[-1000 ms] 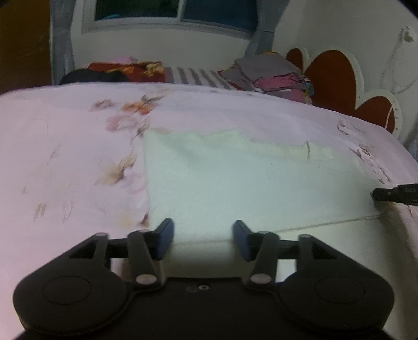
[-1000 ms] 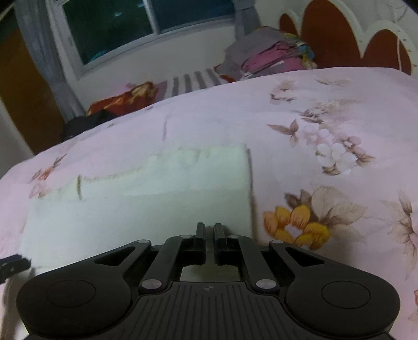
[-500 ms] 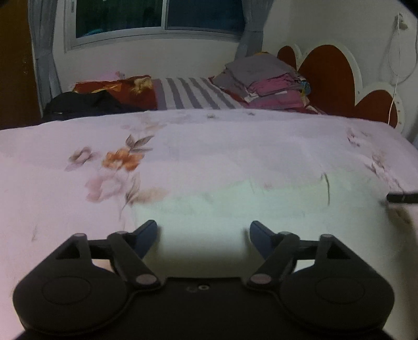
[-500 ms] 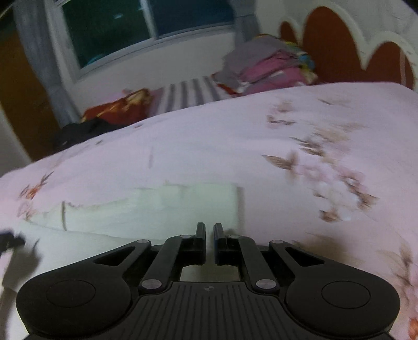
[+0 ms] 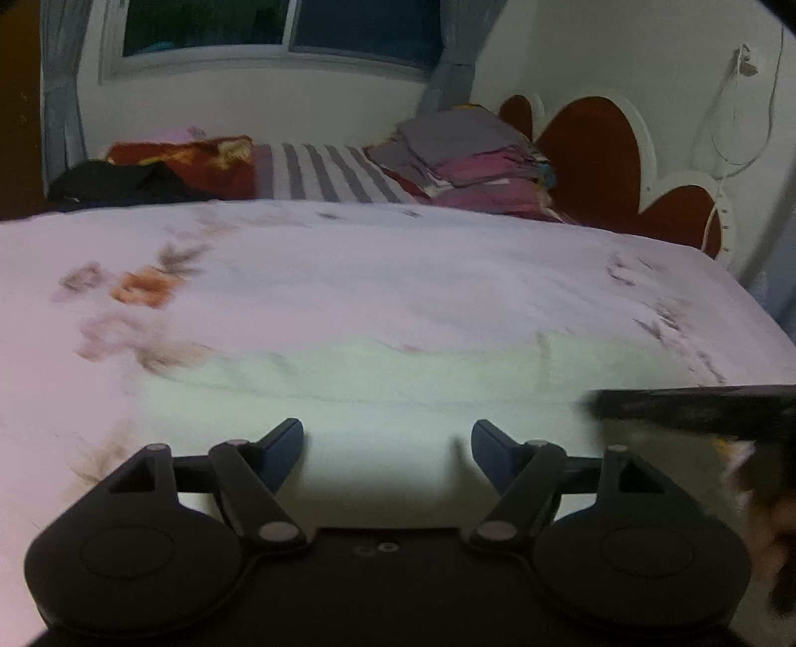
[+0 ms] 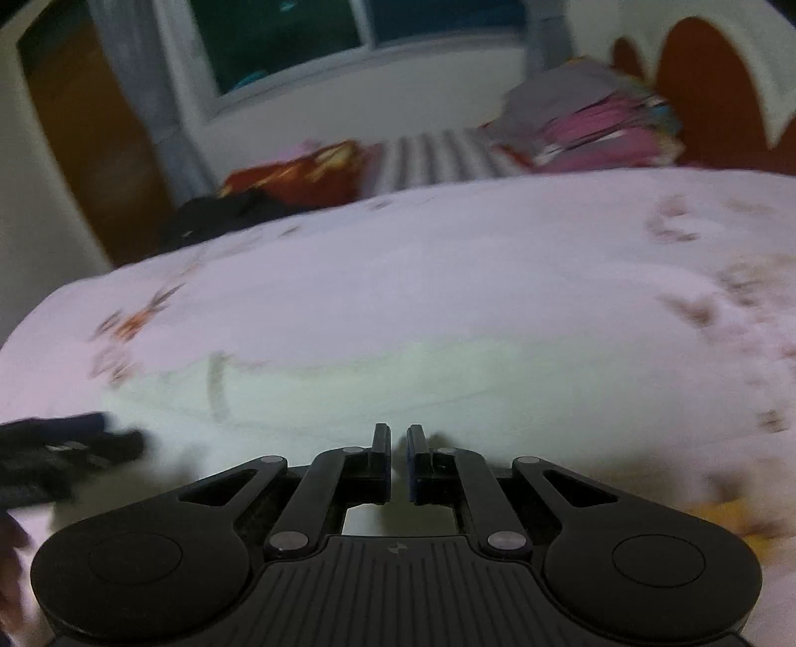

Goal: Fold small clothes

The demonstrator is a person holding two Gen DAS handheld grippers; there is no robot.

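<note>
A pale cream folded cloth (image 5: 398, 383) lies flat on the pink floral bedsheet (image 5: 348, 269); it also shows in the right wrist view (image 6: 398, 383). My left gripper (image 5: 387, 440) is open and empty, low over the cloth's near edge. My right gripper (image 6: 398, 438) is shut, its fingers nearly touching, low over the near edge; I cannot tell whether cloth is pinched between them. The right gripper shows at the right of the left wrist view (image 5: 696, 405), and the left gripper at the left of the right wrist view (image 6: 59, 443).
A stack of folded clothes (image 5: 477, 159) sits at the far side near the red-and-white headboard (image 5: 597, 159). A striped pillow (image 5: 328, 174), a red patterned item (image 5: 194, 159) and a dark garment (image 5: 124, 184) lie beyond the bed, under a window (image 5: 278, 25).
Both grippers have dropped lower and pulled back, so the cloth looks flatter and sits nearer them. The left jaws opened wider. The right gripper moved closer to the left one.
</note>
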